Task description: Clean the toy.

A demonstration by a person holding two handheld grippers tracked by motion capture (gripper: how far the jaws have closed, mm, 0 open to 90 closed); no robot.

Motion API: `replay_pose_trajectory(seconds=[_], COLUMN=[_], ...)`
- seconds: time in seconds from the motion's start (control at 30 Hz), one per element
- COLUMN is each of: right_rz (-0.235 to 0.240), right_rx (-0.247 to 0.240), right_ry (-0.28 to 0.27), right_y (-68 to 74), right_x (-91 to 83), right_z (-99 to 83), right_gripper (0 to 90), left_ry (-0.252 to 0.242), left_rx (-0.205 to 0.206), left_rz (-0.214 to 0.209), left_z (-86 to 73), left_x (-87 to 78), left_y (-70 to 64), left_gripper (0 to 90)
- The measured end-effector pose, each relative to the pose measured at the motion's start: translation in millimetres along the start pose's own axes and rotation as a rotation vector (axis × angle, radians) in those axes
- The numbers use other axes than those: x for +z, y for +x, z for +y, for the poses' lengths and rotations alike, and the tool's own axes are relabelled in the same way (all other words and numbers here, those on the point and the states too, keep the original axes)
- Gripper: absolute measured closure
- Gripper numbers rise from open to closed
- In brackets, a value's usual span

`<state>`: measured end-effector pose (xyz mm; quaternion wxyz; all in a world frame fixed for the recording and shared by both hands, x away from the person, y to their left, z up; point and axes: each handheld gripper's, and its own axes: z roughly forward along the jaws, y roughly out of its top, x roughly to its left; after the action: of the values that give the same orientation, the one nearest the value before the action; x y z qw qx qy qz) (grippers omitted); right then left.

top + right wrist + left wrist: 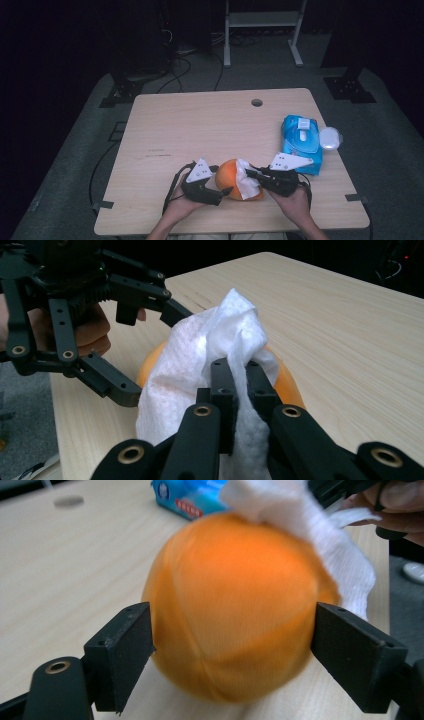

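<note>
Lower centre of the high view: left tool [224, 191] clamps orange ball [231, 180]; right tool [251, 175] pinches white wipe [246, 183], partly covering it. Wipes pack [300, 142] contents hidden.

wipe [246, 181] on ball [228, 177], pack [301, 141] right

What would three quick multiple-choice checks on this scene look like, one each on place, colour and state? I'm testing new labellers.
1. Where does the blue wipes pack lie on the table?
A. right side
B. left side
C. far left corner

2. What colour is the ball?
A. green
B. orange
C. blue

3. What does the right gripper hold?
A. nothing, jaws wide
B. the pack
C. the white wipe

Answers: 1 A, it lies near the right edge in the high view; 2 B, orange between the left gripper jaws; 3 C, jaws pinch the wipe over the ball.
</note>
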<state>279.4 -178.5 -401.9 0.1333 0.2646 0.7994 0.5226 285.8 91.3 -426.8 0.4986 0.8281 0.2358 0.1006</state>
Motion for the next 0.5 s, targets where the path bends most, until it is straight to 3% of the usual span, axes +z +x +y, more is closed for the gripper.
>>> replay_pose_trajectory(seconds=[0.03, 0.13, 0.23, 0.33, 0.43, 0.5], right_rz=[-0.002, 0.017, 0.064, 0.046, -0.006, 0.009], right_rx=[-0.008, -0.045, -0.055, -0.067, -0.029, 0.015], right_ry=[0.001, -0.011, -0.022, -0.01, 0.001, -0.004], right_y=[1.1, 12.2, 20.1, 17.8, 2.4, -3.1], right_x=[0.1, 3.7, 8.3, 6.4, -1.5, -4.4], right_z=[0.8, 6.7, 11.1, 13.9, 11.2, 7.8], right_gripper=[84.9, 84.9, 84.8, 84.8, 84.9, 84.8], left_ry=[-0.004, -0.003, 0.011, -0.002, -0.004, 0.006], left_rx=[0.005, 0.112, 0.205, 0.207, 0.216, 0.245], left_rz=[0.004, 0.029, 0.032, 0.014, 0.004, 0.006], left_z=[-0.2, 2.2, 2.9, 3.1, 3.8, 4.8], left_x=[0.3, 0.6, 2.3, 1.6, 2.4, 4.3], left_y=[-0.7, -9.8, -20.2, -20.6, -22.1, -25.2], left_gripper=[22.0, 31.4, 33.2, 31.0, 30.1, 30.5])
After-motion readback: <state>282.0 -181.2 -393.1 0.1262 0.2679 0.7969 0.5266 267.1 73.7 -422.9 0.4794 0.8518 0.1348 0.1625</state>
